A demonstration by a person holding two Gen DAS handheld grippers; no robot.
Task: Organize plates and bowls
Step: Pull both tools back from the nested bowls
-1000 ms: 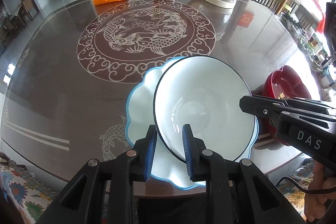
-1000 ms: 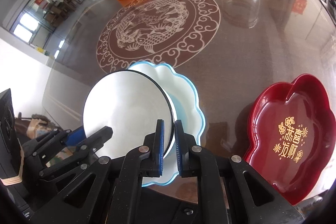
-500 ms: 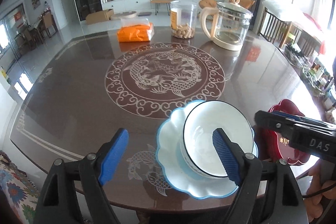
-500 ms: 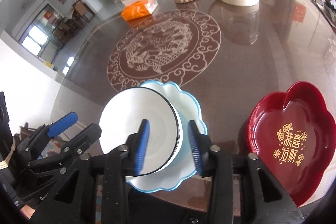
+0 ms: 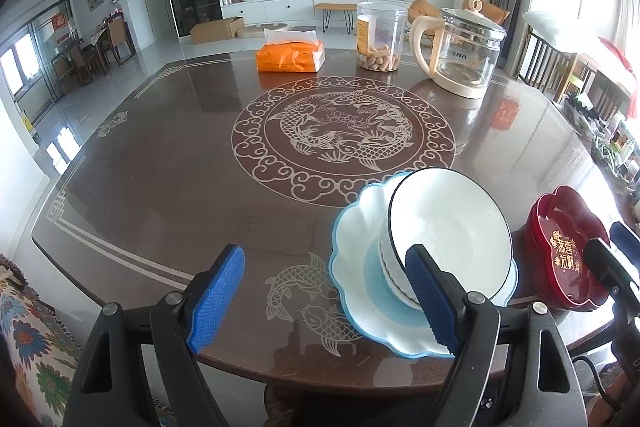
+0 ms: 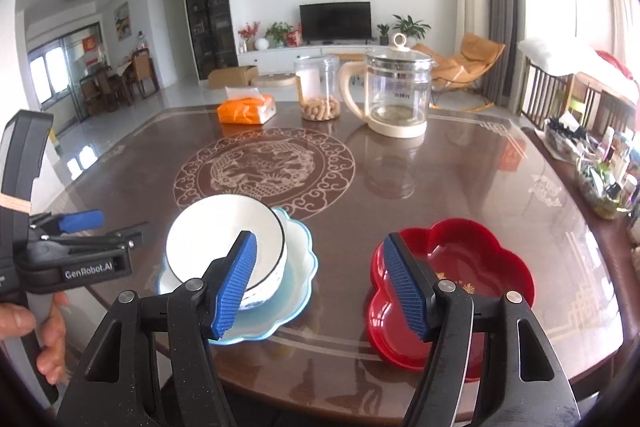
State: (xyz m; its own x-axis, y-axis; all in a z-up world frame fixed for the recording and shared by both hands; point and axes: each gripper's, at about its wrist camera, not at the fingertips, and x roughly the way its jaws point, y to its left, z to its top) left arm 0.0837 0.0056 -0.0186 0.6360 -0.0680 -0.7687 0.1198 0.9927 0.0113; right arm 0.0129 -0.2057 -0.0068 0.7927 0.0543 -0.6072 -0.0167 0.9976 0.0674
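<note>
Table (image 5: 160, 187) glossy brown, fish medallion (image 5: 344, 135) centred, living room behind

White bowl (image 5: 448, 227) with black rim sits in the pale blue plate (image 5: 360, 291); right of it a red dish (image 6: 472, 267) — gold characters; brown table (image 5: 160, 195) — pale fish pattern.

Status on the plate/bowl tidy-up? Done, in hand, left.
Done: white bowl sits in the blue-rimmed scalloped plate, leaning slightly.
In hand: nothing. Left gripper and right gripper are open and clear of the dishes; the right jaws have just been opening, nothing between them.
Left: red flower-shaped dish sits apart on the table, likely next.
</note>
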